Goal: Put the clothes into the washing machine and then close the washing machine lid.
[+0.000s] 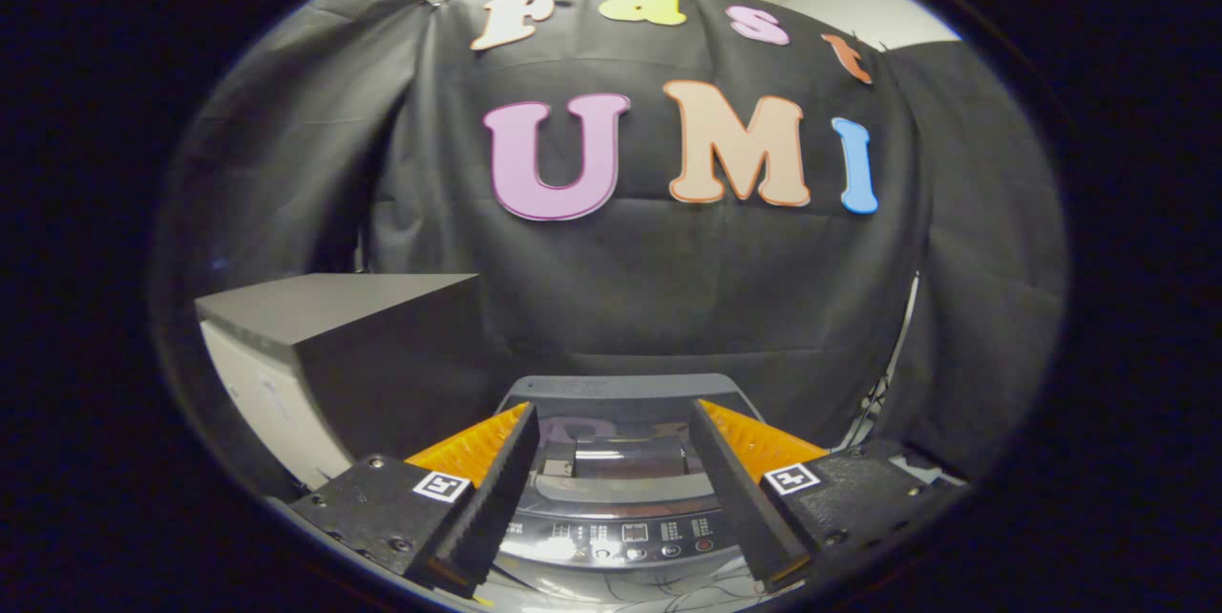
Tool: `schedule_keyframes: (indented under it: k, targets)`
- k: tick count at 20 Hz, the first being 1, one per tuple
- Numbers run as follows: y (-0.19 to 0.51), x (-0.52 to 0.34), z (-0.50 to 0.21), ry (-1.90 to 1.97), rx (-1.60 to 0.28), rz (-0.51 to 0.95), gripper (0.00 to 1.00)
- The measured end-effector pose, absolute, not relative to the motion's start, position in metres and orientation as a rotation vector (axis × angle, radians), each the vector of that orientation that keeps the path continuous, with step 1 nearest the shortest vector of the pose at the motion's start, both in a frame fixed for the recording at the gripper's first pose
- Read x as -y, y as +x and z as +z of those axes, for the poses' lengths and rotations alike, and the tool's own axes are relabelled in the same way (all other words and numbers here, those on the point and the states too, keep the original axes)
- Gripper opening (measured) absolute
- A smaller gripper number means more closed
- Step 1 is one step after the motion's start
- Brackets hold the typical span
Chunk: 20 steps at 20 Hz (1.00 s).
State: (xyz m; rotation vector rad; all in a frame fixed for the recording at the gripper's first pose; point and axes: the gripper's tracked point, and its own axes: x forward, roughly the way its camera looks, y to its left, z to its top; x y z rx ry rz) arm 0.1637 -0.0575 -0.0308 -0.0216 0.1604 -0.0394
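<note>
Two fingers: the gripper [611,479] hangs above the machine with its jaws spread wide and nothing between them but air.
Machine: a grey top-loading washing machine [621,460] sits low, just ahead of and below the fingers, against the black cloth wall.
Lid: the dark glossy lid [625,422] seems to lie flat over the tub, with a handle recess [630,455] at its near edge; glare makes it hard to be sure that it is fully down.
Panel: a curved silver control panel with small buttons [621,537] runs along the machine's near edge, between the fingers.
Clothes: no garment is to be made out, neither in the jaws nor on the machine, so I cannot tell where the clothes lie.
Neighbour: a grey box-shaped cabinet with a pale side [334,336] stands beside the machine, on the left-finger side.
Step in hand: judging by the empty jaws and the lid that looks down, this is either the very start or the very end of the task; I cannot say which.
Next move: if loading is yet to be done, the jaws need to find the clothes and the lid needs lifting at the recess; if done, nothing but backing away.
</note>
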Motion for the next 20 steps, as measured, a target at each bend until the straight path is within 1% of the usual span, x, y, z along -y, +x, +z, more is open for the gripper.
schedule_keyframes:
  k: [2,5,9,13,15,18,20]
  targets:
    - [0.138,0.046,-0.035,-0.021,-0.181,0.027,0.96]
    - [0.098,0.039,-0.026,-0.022,-0.152,0.071,0.97]
    - [0.056,0.054,-0.015,0.021,-0.1,0.065,0.96]
    - [0.035,0.071,0.008,0.018,-0.019,0.066,0.96]
    - [0.028,0.084,0.004,0.011,-0.018,0.055,0.96]
    - [0.019,0.087,0.001,0.012,-0.036,0.096,0.97]
    - [0.016,0.1,0.006,-0.001,-0.022,0.097,0.97]
